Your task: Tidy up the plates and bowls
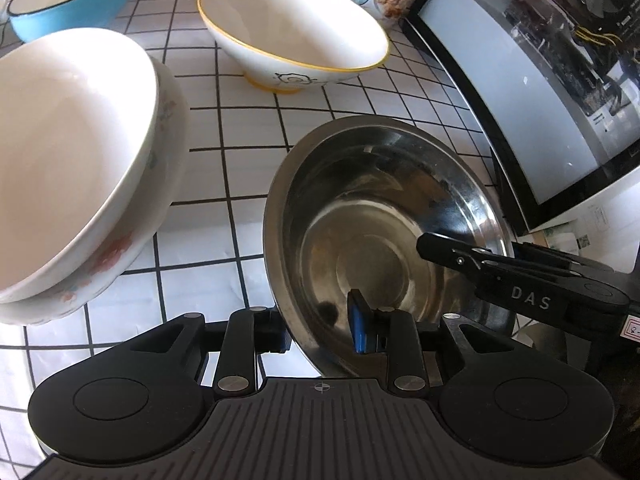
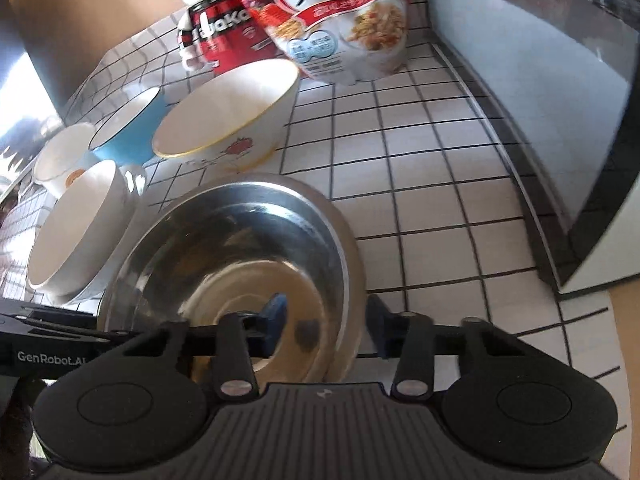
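Observation:
A steel bowl (image 1: 384, 220) is tilted above the tiled counter. My left gripper (image 1: 320, 330) straddles its near rim, one blue pad inside, one outside, shut on it. My right gripper (image 2: 330, 326) straddles the same steel bowl (image 2: 240, 248) at its right rim, with a gap between pads and rim; it also shows in the left wrist view (image 1: 500, 272). A white flowered bowl (image 1: 72, 160) sits in another at the left. A yellow-rimmed white bowl (image 1: 292, 36) and a blue bowl (image 1: 68, 0) stand behind.
A cereal bag (image 2: 344, 12) and a red can (image 2: 224, 36) stand at the back of the white tiled counter (image 2: 420, 168). A microwave (image 1: 540, 92) with a dark-framed door runs along the right side. Another white bowl (image 2: 60, 156) is at far left.

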A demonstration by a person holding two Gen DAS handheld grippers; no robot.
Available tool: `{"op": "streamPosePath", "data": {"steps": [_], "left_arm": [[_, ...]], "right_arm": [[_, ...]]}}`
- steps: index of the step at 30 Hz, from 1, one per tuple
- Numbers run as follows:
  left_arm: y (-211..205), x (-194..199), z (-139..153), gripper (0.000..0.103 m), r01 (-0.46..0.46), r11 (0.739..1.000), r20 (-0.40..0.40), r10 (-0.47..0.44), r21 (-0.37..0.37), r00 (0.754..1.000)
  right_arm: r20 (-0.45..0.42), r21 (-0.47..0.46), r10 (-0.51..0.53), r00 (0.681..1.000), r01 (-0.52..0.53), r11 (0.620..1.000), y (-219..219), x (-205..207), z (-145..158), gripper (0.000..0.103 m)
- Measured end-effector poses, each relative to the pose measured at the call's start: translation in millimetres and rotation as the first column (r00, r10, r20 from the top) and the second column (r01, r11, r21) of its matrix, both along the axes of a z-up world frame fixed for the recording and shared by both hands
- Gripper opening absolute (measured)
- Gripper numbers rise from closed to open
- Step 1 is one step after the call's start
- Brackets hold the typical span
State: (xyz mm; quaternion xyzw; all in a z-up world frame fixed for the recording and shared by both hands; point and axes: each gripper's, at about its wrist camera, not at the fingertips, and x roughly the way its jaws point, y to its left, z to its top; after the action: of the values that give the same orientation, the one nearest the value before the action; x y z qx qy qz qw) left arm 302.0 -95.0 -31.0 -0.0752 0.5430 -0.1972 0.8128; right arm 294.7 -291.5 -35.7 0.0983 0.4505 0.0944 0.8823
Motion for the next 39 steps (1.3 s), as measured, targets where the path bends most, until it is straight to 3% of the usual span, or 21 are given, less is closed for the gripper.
{"op": "streamPosePath", "data": {"steps": [5,8,11,17,21,25,29,33,39], "left_arm": [[-5.4,-4.0,1.1,0.030,0.003,1.000,0.025,-0.004,0.030,1.000],[-0.6,-3.1,0.4,0.017,-0.017,1.000,-0.001,0.017,0.020,1.000],[6.9,-9.4,2.2,0.018,-0.023,0.999,-0.059,0.020,-0.049,0.998],[23.7,-37.4,37.8,0.020,-0.015,0.998,0.043,0.018,-0.059,0.999],[49.7,-54.6,78.3,0.020,-0.044,0.998,0.112,0.049,-0.048,0.993],[84.6,-59.7,111.1,0.020,-0.117,0.991,0.208,0.129,-0.067,0.970],[121.9,-53.1,133.1,0.017,-0.237,0.967,0.268,0.253,-0.090,0.930],[149.6,-49.7,152.6,0.017,-0.298,0.951,0.326,0.309,-0.086,0.893],[174.9,-31.7,169.8,0.017,-0.312,0.948,0.349,0.314,-0.062,0.883]], "right_arm": [[-0.017,-0.026,-0.004,1.000,0.004,1.000,6.6,-4.4,3.5,0.030],[-0.014,-0.036,-0.010,1.000,0.009,0.999,6.0,-10.1,10.5,0.030],[-0.004,-0.055,0.007,1.000,-0.007,0.998,7.1,-16.2,23.1,0.030],[0.065,-0.095,0.105,0.992,-0.099,0.991,26.9,-33.6,59.8,0.029],[0.142,-0.105,0.214,0.966,-0.201,0.974,51.2,-38.3,96.0,0.029],[0.240,-0.097,0.284,0.928,-0.268,0.958,82.2,-22.5,129.4,0.030],[0.288,-0.080,0.318,0.903,-0.308,0.948,120.8,2.7,147.6,0.030],[0.337,-0.081,0.351,0.874,-0.344,0.935,154.1,17.7,162.5,0.030],[0.355,-0.090,0.359,0.863,-0.351,0.932,184.4,41.5,179.5,0.030]]}}
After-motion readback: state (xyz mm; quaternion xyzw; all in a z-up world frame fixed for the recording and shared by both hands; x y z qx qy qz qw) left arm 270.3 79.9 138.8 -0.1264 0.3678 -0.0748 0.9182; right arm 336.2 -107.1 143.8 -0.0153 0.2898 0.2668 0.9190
